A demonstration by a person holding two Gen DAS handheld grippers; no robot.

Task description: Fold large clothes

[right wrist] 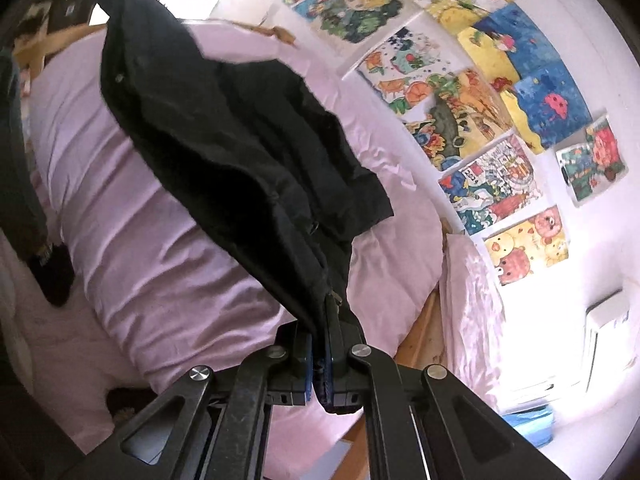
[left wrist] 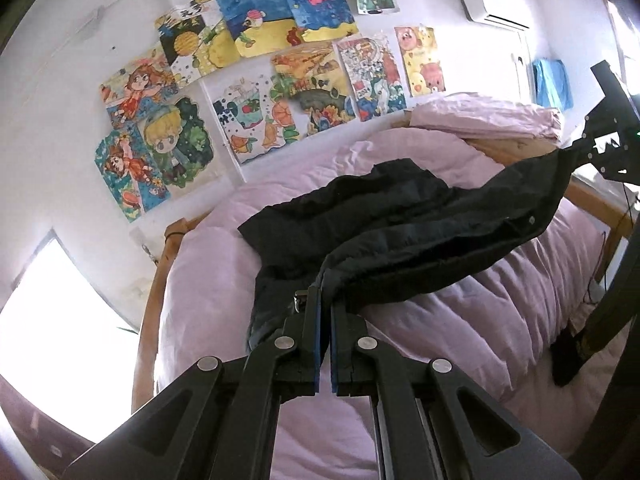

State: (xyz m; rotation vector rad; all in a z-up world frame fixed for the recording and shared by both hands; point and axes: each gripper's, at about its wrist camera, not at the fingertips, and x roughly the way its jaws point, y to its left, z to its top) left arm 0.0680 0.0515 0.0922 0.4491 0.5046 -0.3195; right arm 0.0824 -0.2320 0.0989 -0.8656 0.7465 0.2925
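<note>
A large black jacket hangs stretched between both grippers above a bed, its far part resting on the pink duvet. My left gripper is shut on one edge of the jacket, near a zipper pull. My right gripper is shut on the other end of the jacket, by the zipper. In the left wrist view the right gripper shows at the far right, holding the jacket's raised end. The jacket sags between the two grips.
The bed has a wooden frame against a white wall with several children's drawings. A folded pink quilt lies at the bed's far end. An air conditioner hangs high on the wall. A dark item lies at the bed's edge.
</note>
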